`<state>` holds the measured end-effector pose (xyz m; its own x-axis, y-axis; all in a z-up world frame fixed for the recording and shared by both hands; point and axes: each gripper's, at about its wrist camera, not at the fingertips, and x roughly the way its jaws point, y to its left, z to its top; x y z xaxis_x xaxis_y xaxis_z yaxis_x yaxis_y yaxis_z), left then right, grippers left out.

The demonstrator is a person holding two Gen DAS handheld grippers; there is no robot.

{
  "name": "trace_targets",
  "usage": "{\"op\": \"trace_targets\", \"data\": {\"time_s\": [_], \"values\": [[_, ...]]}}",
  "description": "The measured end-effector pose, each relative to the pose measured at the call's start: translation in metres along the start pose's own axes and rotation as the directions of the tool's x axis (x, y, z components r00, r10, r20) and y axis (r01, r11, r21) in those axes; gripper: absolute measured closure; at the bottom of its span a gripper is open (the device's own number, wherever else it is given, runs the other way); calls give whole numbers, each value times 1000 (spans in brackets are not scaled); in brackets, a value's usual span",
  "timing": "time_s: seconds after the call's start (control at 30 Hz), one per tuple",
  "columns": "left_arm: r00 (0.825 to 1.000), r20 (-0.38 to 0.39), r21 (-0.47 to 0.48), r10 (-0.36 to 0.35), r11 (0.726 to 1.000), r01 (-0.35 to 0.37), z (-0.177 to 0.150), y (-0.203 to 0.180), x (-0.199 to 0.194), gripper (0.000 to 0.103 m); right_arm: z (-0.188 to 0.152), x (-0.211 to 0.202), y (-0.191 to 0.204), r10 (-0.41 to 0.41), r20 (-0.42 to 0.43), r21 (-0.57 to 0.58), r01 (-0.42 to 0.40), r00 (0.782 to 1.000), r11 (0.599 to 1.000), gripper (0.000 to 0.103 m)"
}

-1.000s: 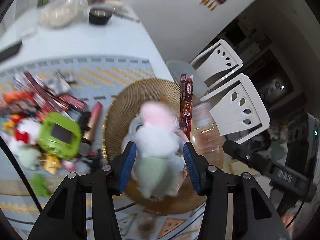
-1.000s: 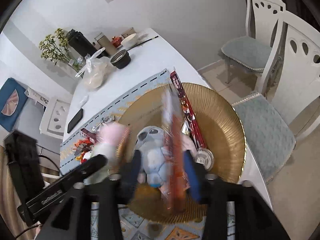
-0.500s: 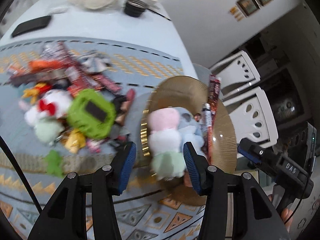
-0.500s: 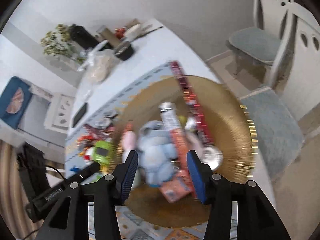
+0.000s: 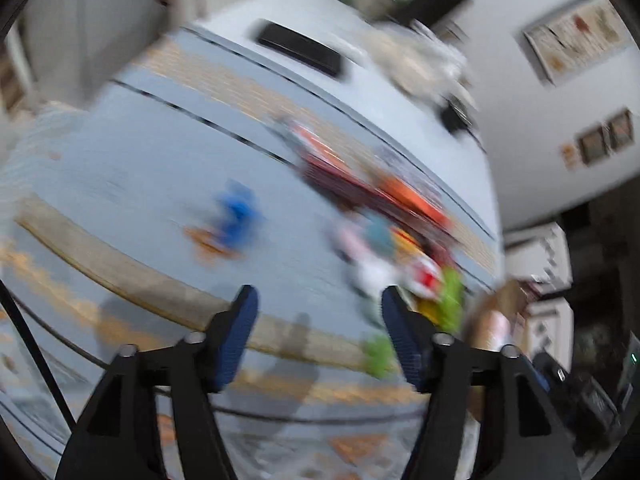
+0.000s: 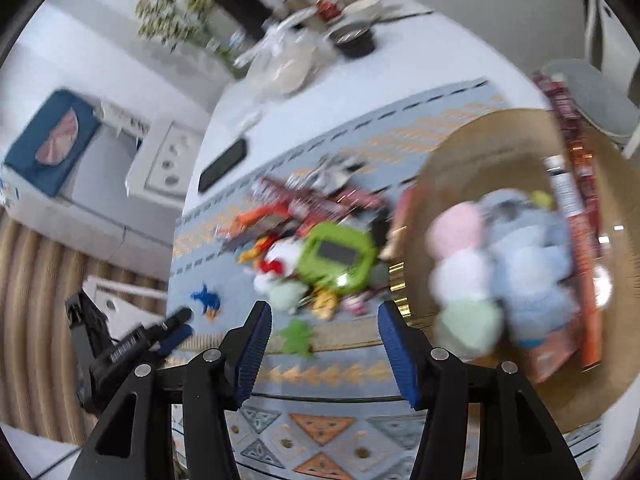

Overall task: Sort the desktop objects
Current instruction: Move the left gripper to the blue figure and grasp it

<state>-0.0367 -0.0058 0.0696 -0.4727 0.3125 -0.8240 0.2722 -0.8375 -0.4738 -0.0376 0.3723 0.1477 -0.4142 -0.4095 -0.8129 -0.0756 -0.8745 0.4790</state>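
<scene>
My left gripper [image 5: 316, 304] is open and empty over the blue table runner [image 5: 140, 168]; its view is motion-blurred. A small blue figure [image 5: 236, 216] lies ahead of it. My right gripper [image 6: 324, 316] is open and empty above a small green toy [image 6: 298, 336]. The pile of toys and snack packets [image 6: 304, 232] holds a green device [image 6: 336, 256]. The gold plate [image 6: 452, 152] at right holds a pink-white-green plush [image 6: 460, 276], a blue plush [image 6: 532, 264] and snack sticks [image 6: 576, 200]. The left gripper also shows at lower left in the right wrist view [image 6: 176, 330].
A black phone [image 6: 224, 164] lies on the white tabletop beyond the runner. A dark bowl [image 6: 356, 40], a plastic bag [image 6: 288, 64] and flowers [image 6: 172, 16] stand at the far end. A grey-cushioned chair [image 6: 592, 92] is at right.
The left gripper let go of the pink-white-green plush on the gold plate and swung left toward the blue figure. The right gripper released the snack stick and moved left toward the pile.
</scene>
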Motion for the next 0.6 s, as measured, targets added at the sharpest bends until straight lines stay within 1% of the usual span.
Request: {"op": "trace_targets", "data": {"time_s": [0.07,0.13,0.23,0.37,0.47,0.53,0.57,0.6], "values": [[999,19,12,34,999,-35,11,15,2,39,-5,15,18,7,-21,-9,-7,1000,1000,49],[998,14,50,62,997,-62,19,25,12,39,-10,31,34,11,-44,-14,-12,999,1000,49],[998,8,108,69,992,-69,26,26,29,39,-16,53,55,-5,-75,-26,3,997,1000,49],[996,12,211,88,974,-88,31,19,47,39,-17,69,68,-28,-83,-17,27,996,999,49],[997,4,256,79,963,-77,34,14,58,40,-17,76,71,-55,-95,-8,54,994,999,49],[997,1,288,72,955,-69,35,12,64,67,-17,78,71,-68,-95,1,68,993,998,49],[997,-10,302,76,951,-70,36,11,68,82,-15,79,71,-72,-93,8,73,993,997,49],[996,-12,317,83,945,-75,37,10,70,85,-14,79,72,-71,-89,13,72,994,997,49]]}}
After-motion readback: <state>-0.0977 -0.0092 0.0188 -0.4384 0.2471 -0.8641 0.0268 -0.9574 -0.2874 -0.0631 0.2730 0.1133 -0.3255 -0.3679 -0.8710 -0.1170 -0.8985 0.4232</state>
